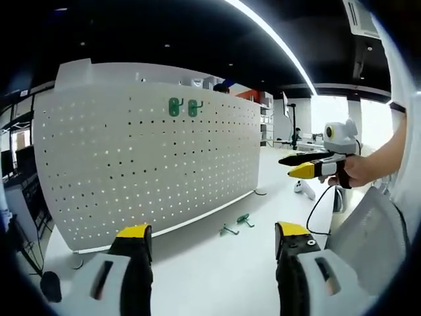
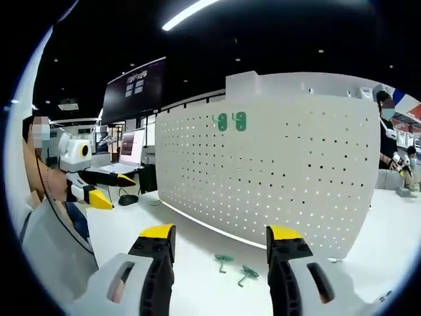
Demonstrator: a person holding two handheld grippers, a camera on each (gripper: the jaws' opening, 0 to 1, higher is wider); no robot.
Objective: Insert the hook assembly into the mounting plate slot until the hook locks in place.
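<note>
You are holding both grippers back from the pegboard (image 1: 148, 164), which is standing upright on the white table (image 1: 217, 270). That standoff is keeping the whole board and the loose parts in sight, as the task requires.

In the left gripper view, the left gripper (image 1: 214, 238) is riding with its jaws spread wide and nothing between them. In the right gripper view, the right gripper (image 2: 220, 238) is likewise spread and empty. The right gripper also shows at the right of the left gripper view, raised in your hand well clear of the board.

Two green hooks (image 1: 183, 106) are already hanging side by side near the top of the pegboard. Two more loose green hooks (image 1: 235, 225) are lying flat on the table just in front of the board's lower edge, near each other; whether they are touching cannot be told. In the right gripper view they (image 2: 235, 266) are lying between the jaws' line of sight, which suggests you are lining up a pick.

Judged from this, no insertion is under way: a loose hook must be gripped first, then carried up to a free slot.
</note>
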